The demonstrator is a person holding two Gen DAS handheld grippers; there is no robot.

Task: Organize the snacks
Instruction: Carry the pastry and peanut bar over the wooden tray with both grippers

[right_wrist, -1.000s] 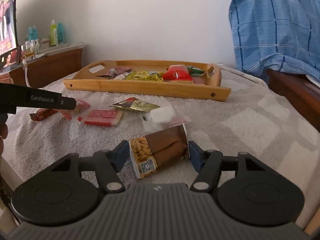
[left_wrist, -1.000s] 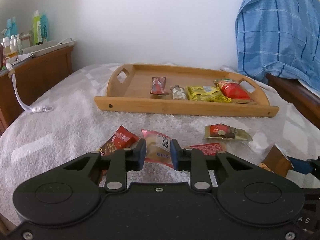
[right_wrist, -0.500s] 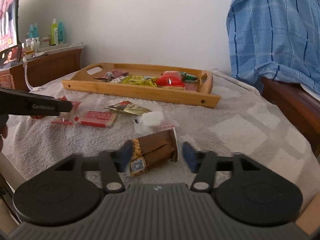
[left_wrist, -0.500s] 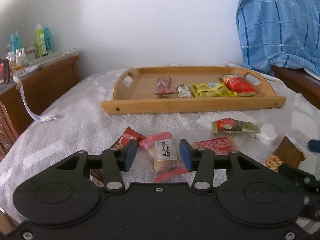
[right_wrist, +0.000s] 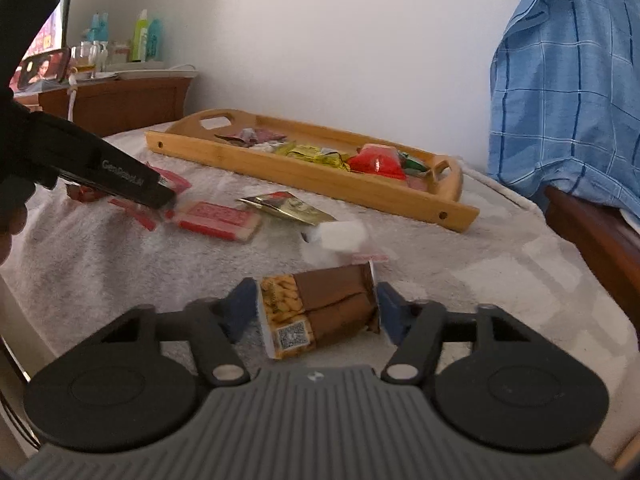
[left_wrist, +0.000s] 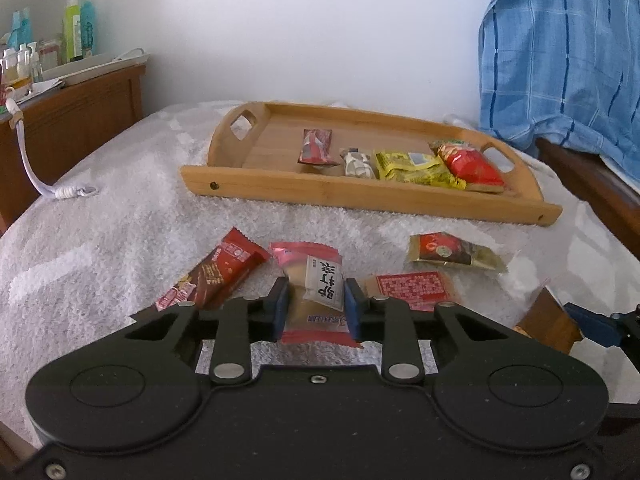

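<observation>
A wooden tray [left_wrist: 360, 196] on the towel-covered bed holds several snack packets; it also shows in the right wrist view [right_wrist: 320, 184]. My left gripper [left_wrist: 316, 308] is shut on a pink-and-white pastry packet [left_wrist: 316, 288] low over the towel. My right gripper [right_wrist: 316, 312] is shut on a brown peanut packet [right_wrist: 324, 308] by its two ends. Loose on the towel lie a red-brown bar [left_wrist: 216, 276], a red square packet [left_wrist: 412, 288], a gold-and-red packet [left_wrist: 452, 256] and a white packet [right_wrist: 340, 236].
A wooden cabinet [left_wrist: 68, 120] with bottles stands at the left, a white cord [left_wrist: 52, 184] hanging onto the bed. A blue checked shirt [left_wrist: 560, 60] hangs over the brown bed frame at the right. The left gripper's body [right_wrist: 100, 168] crosses the right wrist view.
My left gripper opened, then closed on the pink pastry packet. My right gripper loosened and closed again on the brown peanut packet. Both views shifted slightly.
</observation>
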